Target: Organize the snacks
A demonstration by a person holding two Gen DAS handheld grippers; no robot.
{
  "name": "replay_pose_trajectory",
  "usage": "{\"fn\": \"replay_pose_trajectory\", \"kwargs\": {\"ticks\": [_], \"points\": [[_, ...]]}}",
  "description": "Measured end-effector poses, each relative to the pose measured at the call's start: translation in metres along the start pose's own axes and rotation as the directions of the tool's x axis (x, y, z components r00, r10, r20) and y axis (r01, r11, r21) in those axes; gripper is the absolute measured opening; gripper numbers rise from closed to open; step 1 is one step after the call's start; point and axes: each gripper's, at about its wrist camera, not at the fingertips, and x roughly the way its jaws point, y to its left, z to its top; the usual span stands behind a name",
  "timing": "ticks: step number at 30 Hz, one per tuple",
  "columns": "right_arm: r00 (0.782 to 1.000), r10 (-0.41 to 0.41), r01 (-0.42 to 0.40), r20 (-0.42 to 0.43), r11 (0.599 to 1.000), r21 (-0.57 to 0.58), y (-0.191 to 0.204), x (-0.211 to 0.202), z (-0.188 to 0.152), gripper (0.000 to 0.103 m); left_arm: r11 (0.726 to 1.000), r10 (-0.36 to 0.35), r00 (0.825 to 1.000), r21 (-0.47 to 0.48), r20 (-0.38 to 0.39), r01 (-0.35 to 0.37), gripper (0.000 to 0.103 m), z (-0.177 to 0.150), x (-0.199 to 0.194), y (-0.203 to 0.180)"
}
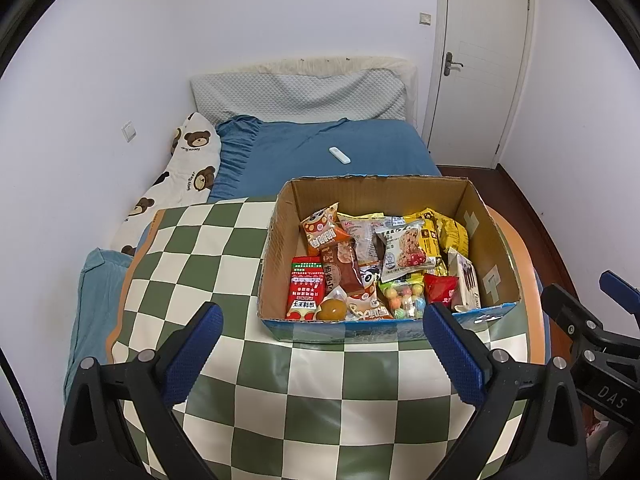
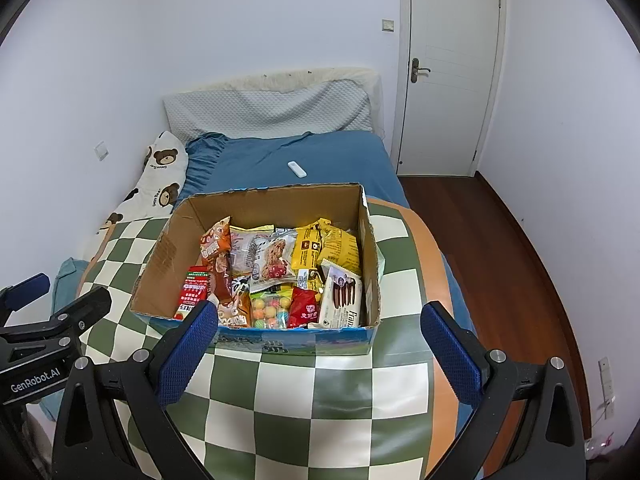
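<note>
Left gripper point(image 1: 322, 350): bottom of the left wrist view, jaws spread wide, nothing between them; blue pads point(image 1: 194, 350) hang over the checkered cloth, short of the box.
Right gripper point(image 2: 320, 350): bottom of the right wrist view, jaws likewise wide apart and bare; its left pad point(image 2: 188, 354) overlaps the box's near left corner in the frame. It also shows at the right edge of the left wrist view point(image 1: 600, 320).
Box point(image 1: 280, 240): open cardboard carton, centre of both views, standing on the cloth; blue printed band along the near wall, tape patches on the inner right wall.
Snacks: all inside the box, piled loosely and overlapping.
Red pack point(image 1: 306, 286): near left of the pile, lying flat.
Orange bag point(image 1: 320, 230): far left, propped up.
Brown bar point(image 1: 344, 272): just right of the red pack.
Cookie pack point(image 1: 404, 254): clear wrapper, middle, lying over the yellow packs.
Yellow packs point(image 1: 444, 232): far right of the pile.
Candy balls point(image 1: 402, 294): clear bag of coloured balls against the near wall.
Small red bag point(image 1: 440, 288): just right of the candy balls.
White biscuit box point(image 2: 340, 298): near right corner, leaning on the wall.
Cloth point(image 1: 320, 400): green and cream checks with an orange border, filling the lower half of each frame.
Bed point(image 1: 340, 148): blue sheet, above the box in frame; a white remote point(image 1: 339, 155) lies on it.
Bear pillow point(image 1: 192, 168): left of the bed, against the wall.
Door point(image 1: 480, 60): white, shut, upper right.
</note>
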Motion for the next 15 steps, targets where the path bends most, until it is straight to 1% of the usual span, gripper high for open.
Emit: {"fn": "replay_pose_trajectory", "kwargs": {"ticks": [15], "points": [[1.000, 0.009, -0.009, -0.001, 1.000, -0.003, 0.0020, -0.0026, -0.0007, 0.103, 1.000, -0.001, 1.000, -0.004, 0.000, 0.001, 0.102, -0.0011, -0.0028, 0.0013]]}}
